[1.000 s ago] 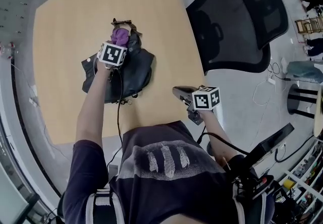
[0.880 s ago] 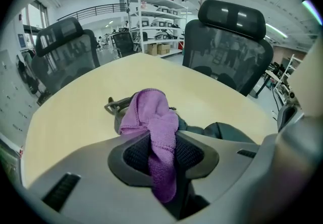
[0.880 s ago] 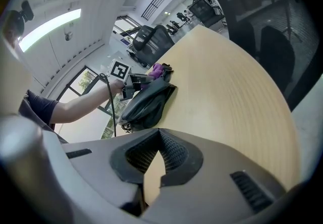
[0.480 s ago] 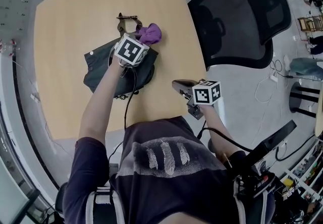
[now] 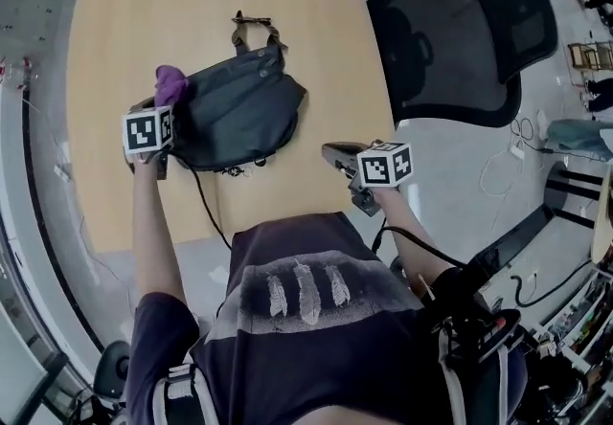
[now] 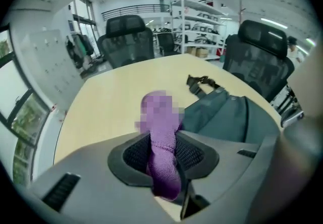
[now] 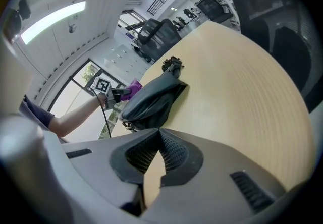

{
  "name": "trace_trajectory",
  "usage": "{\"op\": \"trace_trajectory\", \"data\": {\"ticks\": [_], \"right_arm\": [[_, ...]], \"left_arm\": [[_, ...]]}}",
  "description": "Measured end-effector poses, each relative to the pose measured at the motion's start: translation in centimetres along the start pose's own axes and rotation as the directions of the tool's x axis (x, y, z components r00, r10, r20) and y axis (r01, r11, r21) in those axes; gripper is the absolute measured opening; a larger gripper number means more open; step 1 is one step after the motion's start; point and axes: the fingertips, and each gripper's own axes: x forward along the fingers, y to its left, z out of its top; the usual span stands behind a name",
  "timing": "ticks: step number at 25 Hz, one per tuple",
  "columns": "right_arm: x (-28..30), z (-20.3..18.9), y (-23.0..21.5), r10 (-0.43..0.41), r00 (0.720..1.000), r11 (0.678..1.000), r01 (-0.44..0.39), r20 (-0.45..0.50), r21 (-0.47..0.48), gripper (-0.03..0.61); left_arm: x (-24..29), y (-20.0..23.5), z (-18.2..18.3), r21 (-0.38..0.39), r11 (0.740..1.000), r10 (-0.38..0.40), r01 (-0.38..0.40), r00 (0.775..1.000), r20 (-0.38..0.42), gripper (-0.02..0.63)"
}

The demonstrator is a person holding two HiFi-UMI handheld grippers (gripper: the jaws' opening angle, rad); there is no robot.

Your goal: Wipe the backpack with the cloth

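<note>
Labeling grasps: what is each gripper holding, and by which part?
Left gripper pinches the purple cloth partway along its length, with a bunch sticking out ahead. Right gripper is shut and holds nothing.

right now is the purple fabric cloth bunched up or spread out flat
Bunched up: the purple cloth sits squeezed into a narrow wad between the left gripper's jaws, beside the dark grey backpack.

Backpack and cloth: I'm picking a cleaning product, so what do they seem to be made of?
The backpack looks like a dark grey woven synthetic, perhaps nylon. It is mostly matte with a faint sheen, and it has soft folds and webbing straps at the top. The cloth is purple, seemingly microfibre or terry. It has a fuzzy, nubbly pile with no shine, and it bunches softly.
</note>
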Motion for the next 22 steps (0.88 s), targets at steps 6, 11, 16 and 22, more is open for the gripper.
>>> {"op": "trace_trajectory", "data": {"ticks": [6,11,16,22], "right_arm": [[2.3,1.1,2.6,0.047,0.997,0.996,-0.051,-0.062,-0.075,0.003],[1.2,1.1,2.8,0.054,0.997,0.995,-0.058,-0.050,-0.085,0.003],[-0.5,-0.4,1.9,0.035,0.999,0.998,-0.036,-0.020,-0.048,0.003],[-1.9,-1.6,0.9,0.040,0.999,0.999,-0.040,0.003,-0.020,0.003]], "left_arm": [[0.3,-0.2,-4.1,-0.014,0.999,0.029,-0.030,0.999,-0.034,0.137],[0.6,-7.5,-1.9,0.169,0.985,-0.026,0.027,1.000,-0.007,0.137],[0.4,-16.7,0.5,0.316,0.936,-0.168,0.158,0.986,0.003,0.137],[-0.1,-25.5,2.3,0.432,0.865,-0.286,0.255,0.958,0.007,0.137]]}}
